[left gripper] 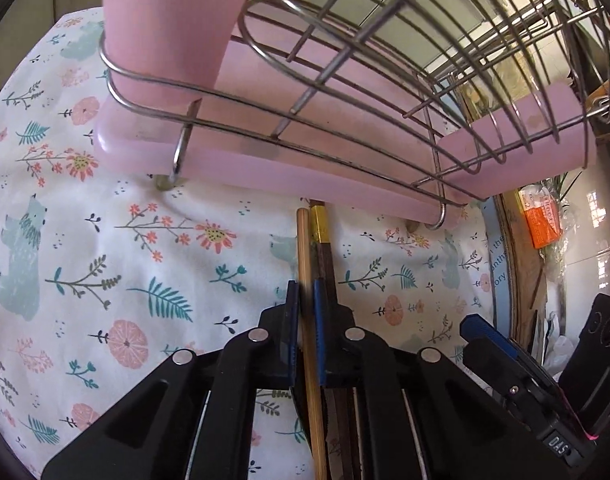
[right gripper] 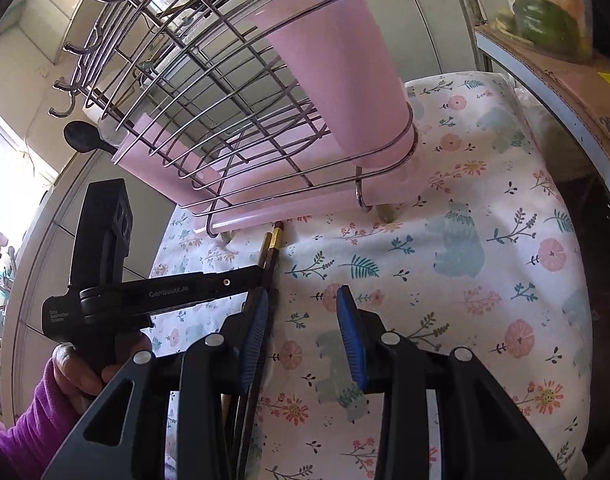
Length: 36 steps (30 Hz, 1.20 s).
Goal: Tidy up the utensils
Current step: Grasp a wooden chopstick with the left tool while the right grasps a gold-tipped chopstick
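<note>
Left wrist view: the left gripper [left gripper: 305, 312] is seen pinching a pale bamboo chopstick [left gripper: 305, 248], with dark chopsticks [left gripper: 325, 252] just beside it. All lie on the floral cloth [left gripper: 125, 260], tips reaching the foot of the wire drying rack [left gripper: 345, 80]. Beside the rack, the right gripper [right gripper: 305, 320] is held spread, nothing seen pressed between its pads.
</note>
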{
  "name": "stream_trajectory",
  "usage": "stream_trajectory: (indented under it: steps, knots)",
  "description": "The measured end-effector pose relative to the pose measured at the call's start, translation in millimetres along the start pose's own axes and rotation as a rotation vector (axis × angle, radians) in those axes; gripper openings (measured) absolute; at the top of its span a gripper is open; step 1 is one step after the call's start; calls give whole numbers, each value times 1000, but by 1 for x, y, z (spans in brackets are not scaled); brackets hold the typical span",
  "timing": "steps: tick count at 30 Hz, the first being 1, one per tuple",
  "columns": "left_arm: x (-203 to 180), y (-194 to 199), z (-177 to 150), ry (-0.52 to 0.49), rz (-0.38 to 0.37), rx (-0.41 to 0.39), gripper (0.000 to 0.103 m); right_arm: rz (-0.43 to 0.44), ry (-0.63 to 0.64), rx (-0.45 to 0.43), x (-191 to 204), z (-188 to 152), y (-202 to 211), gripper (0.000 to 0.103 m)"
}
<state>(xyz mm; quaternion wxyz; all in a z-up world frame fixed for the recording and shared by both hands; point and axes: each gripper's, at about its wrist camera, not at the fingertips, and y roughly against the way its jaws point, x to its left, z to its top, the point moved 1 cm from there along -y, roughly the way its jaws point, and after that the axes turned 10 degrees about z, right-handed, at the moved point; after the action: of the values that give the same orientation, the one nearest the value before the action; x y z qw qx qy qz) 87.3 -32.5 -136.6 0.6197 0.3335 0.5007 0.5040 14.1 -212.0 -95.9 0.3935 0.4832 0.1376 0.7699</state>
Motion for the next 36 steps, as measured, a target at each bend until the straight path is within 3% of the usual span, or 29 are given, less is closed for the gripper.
stream_trajectory:
  steps: [8,15,26,29,30,36]
  knots:
    - [2,17,-5,-4,31,-60,7,7,-6,6,-2,0,-4,36]
    - [31,35,-10,20,72,-80,6,64,-18,95,11,8,-38,35]
    - [64,34,-14,66,73,-67,6,-61,40,191,35,23,-98,34]
    - [66,31,-17,65,75,-59,6,-87,37,218,33,20,-112,19]
    - [65,31,-17,60,76,-58,6,-97,38,217,31,20,-114,9]
    - [62,32,-15,30,93,-44,6,-80,4,203,23,21,-101,9]
